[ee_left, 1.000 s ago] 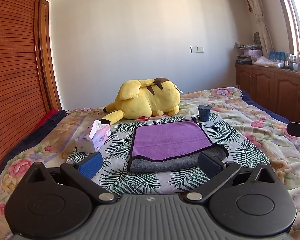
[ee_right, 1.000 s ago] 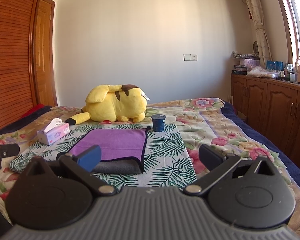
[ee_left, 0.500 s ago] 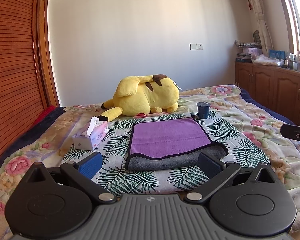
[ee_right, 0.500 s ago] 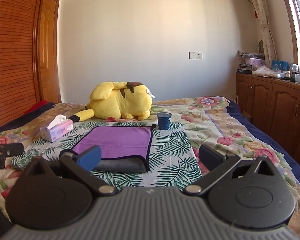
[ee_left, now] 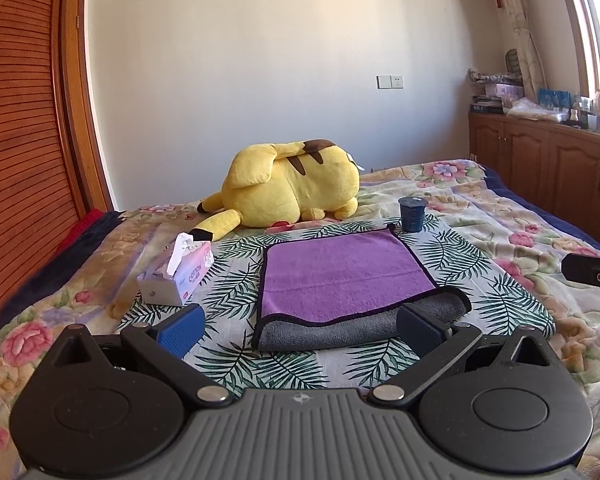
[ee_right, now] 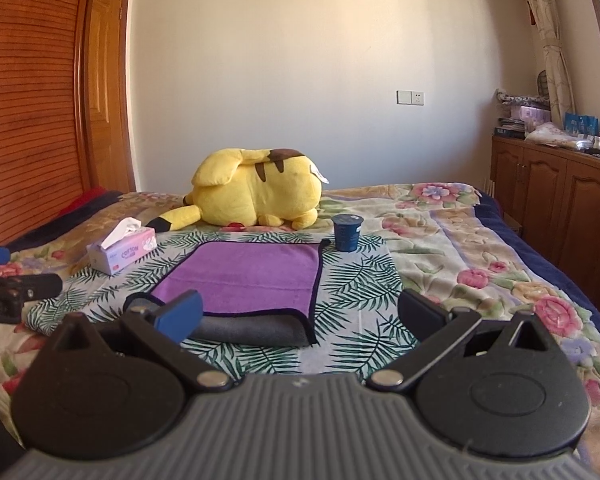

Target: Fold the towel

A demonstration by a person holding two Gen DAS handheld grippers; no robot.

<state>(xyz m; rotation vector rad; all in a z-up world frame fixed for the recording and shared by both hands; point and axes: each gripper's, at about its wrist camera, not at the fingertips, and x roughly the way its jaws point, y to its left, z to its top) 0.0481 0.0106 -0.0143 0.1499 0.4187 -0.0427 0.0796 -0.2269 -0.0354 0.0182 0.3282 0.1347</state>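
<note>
A purple towel (ee_left: 344, 272) with a grey underside and black trim lies folded on a palm-leaf cloth (ee_left: 228, 292) on the bed. It also shows in the right wrist view (ee_right: 252, 276). My left gripper (ee_left: 300, 324) is open and empty, held just short of the towel's near grey edge. My right gripper (ee_right: 300, 312) is open and empty, near the towel's front right corner. The tip of the right gripper shows at the right edge of the left wrist view (ee_left: 588, 274). The left gripper shows at the left edge of the right wrist view (ee_right: 16, 292).
A yellow plush toy (ee_left: 292, 188) lies behind the towel. A tissue box (ee_left: 180, 276) stands to its left and a dark blue cup (ee_left: 412, 214) at its far right corner. Wooden cabinets (ee_right: 560, 200) line the right wall, a slatted wooden wardrobe (ee_left: 20, 140) the left.
Both grippers have drawn back and risen slightly from the towel, staying open. The towel has not moved.
</note>
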